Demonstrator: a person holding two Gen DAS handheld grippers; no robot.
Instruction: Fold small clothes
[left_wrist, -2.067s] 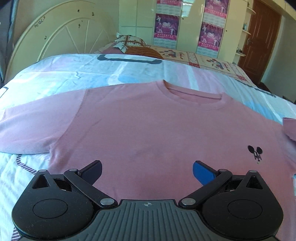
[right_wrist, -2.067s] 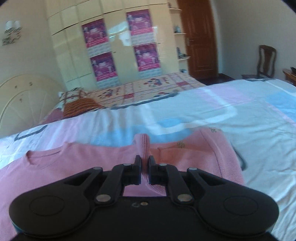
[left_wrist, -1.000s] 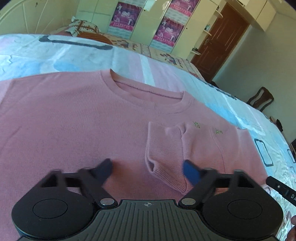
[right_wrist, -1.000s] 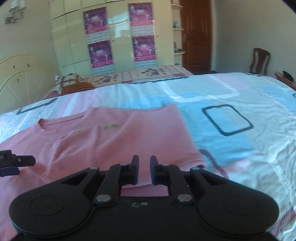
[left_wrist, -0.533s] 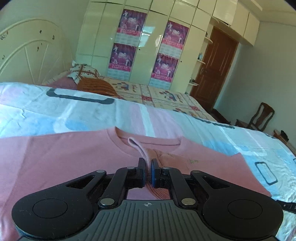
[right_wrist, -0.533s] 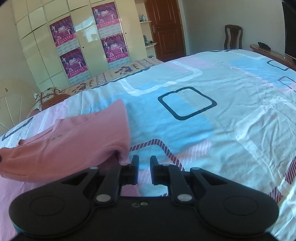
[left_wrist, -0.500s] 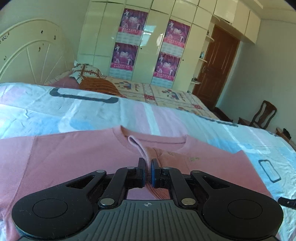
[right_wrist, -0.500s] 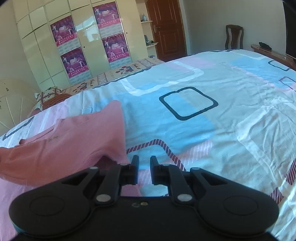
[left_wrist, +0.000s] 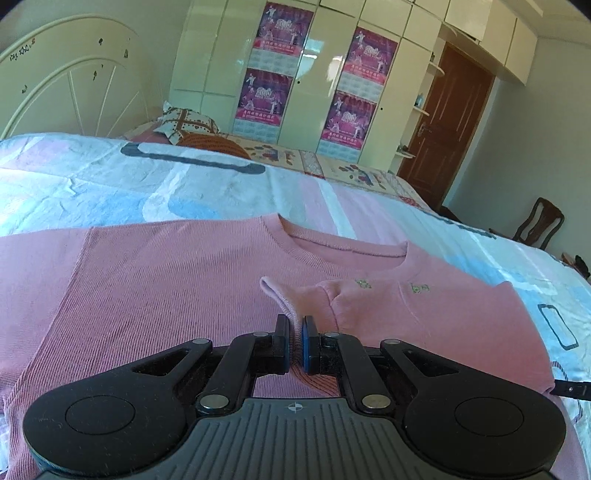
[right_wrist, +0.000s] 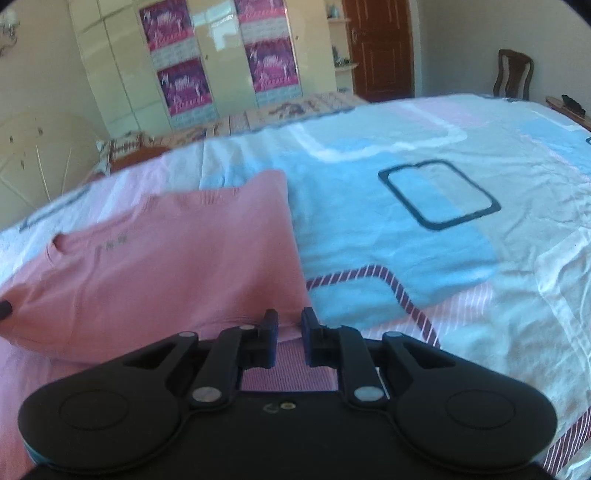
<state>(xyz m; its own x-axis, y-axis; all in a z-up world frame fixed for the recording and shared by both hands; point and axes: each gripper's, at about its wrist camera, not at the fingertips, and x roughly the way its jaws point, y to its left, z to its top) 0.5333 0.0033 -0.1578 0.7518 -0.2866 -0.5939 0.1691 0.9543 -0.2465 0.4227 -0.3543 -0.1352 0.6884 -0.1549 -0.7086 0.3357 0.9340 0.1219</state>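
A small pink sweater (left_wrist: 155, 280) lies face up on the bed, its right side folded over onto the chest. My left gripper (left_wrist: 294, 341) is shut on the ribbed cuff of the folded sleeve (left_wrist: 284, 306) and holds it over the middle of the sweater. In the right wrist view the folded side of the sweater (right_wrist: 177, 266) lies left of centre. My right gripper (right_wrist: 289, 332) sits over the sweater's lower right edge with a narrow gap between its pads; no cloth shows between them.
The bed sheet (right_wrist: 424, 258) is pale blue, pink and white with dark outlines. A cream headboard (left_wrist: 70, 88) and pillows (left_wrist: 192, 125) are at the back left. Wardrobes with posters (left_wrist: 280, 85), a brown door (left_wrist: 450, 133) and a chair (left_wrist: 539, 225) stand beyond.
My left gripper, shut on the sleeve cuff, has drawn it lower over the sweater. My right gripper has shifted left and closer along the folded edge.
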